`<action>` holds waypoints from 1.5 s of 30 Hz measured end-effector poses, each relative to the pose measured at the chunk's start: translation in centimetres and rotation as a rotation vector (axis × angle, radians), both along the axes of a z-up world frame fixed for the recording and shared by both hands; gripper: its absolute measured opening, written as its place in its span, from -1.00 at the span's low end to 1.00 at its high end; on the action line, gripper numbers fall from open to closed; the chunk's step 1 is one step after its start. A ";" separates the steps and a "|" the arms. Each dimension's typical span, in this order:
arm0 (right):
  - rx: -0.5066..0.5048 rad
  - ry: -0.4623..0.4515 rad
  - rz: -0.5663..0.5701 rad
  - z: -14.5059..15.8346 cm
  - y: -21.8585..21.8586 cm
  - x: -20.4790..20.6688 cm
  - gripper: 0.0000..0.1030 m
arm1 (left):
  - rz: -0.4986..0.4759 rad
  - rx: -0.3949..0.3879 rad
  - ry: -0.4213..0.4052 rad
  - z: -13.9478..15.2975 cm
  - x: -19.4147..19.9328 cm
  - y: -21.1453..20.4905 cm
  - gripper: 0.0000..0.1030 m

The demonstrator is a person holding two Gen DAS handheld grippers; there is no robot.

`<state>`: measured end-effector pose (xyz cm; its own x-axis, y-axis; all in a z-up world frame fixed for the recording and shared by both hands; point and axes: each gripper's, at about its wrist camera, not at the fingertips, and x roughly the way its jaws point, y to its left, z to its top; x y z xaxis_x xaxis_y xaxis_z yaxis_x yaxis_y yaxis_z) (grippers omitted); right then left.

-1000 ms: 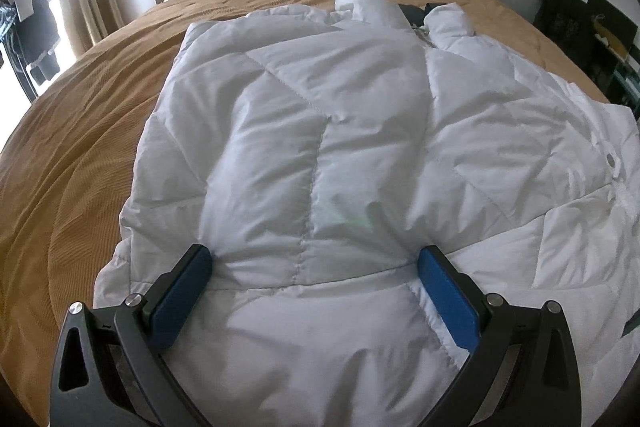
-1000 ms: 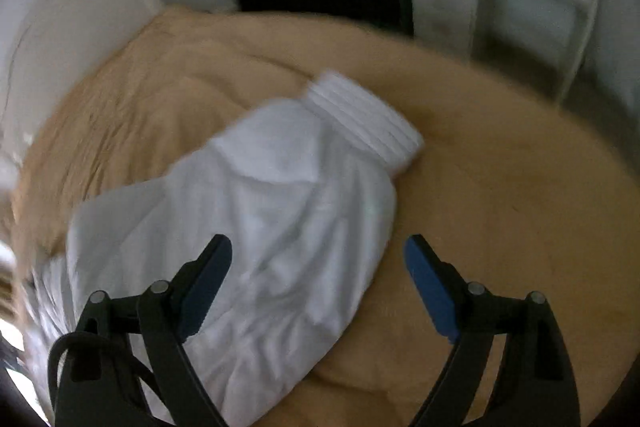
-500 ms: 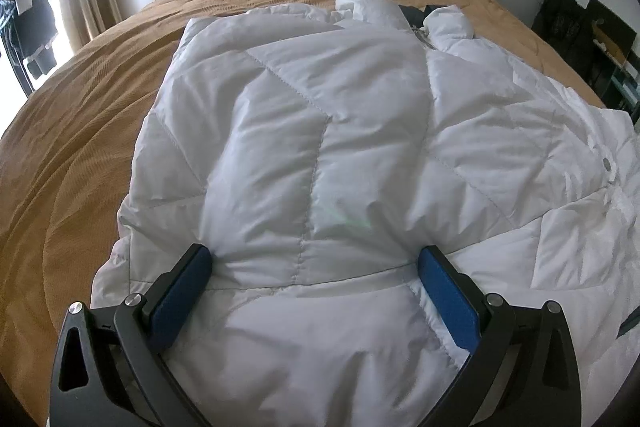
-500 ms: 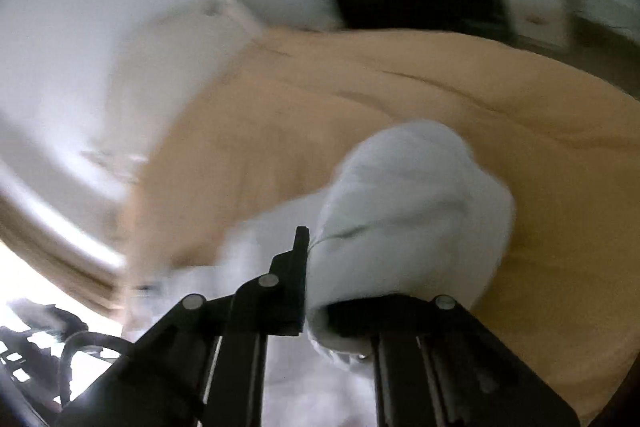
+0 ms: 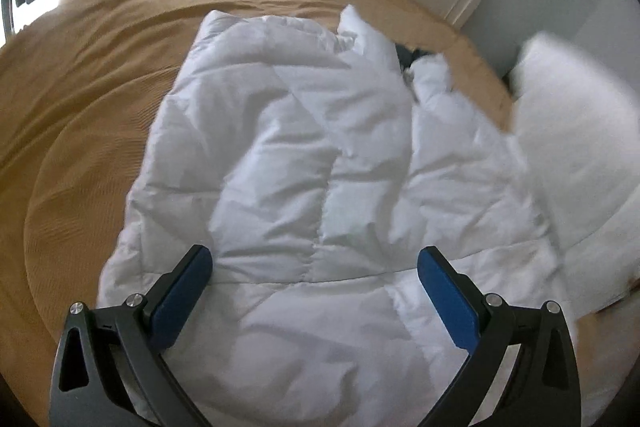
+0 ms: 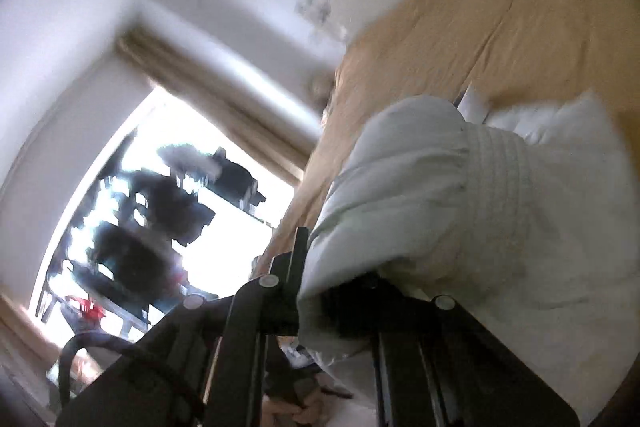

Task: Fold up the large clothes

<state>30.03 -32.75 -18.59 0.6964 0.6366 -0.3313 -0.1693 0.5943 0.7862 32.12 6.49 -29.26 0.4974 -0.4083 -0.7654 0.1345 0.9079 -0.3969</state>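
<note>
A white puffer jacket (image 5: 304, 163) lies spread on the tan bedspread (image 5: 92, 75); a window (image 6: 168, 203) shows far left. The left gripper (image 5: 316, 275) hovers wide open over its near hem. Since half a second ago, the right gripper (image 6: 340, 291), clamped on the sleeve (image 6: 432, 195), has swung it over the jacket.

White quilted puffer jacket (image 5: 288, 155) spread flat on tan bedspread; ribbed-cuff sleeve (image 6: 440, 203) lifted, apparently swinging over, blurred.
</note>
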 end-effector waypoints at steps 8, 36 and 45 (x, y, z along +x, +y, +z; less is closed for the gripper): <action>-0.232 0.289 0.135 -14.9 11.5 5.4 -0.75 | 0.089 -0.028 -0.004 1.2 0.0 4.8 0.99; -0.397 0.312 -0.183 -15.9 -2.2 -1.3 0.26 | -0.261 0.601 -0.484 4.9 -6.0 -20.5 0.95; -0.350 0.319 -0.186 -16.1 -4.3 -0.8 0.25 | -0.170 0.299 -0.171 1.2 0.5 -14.6 -0.43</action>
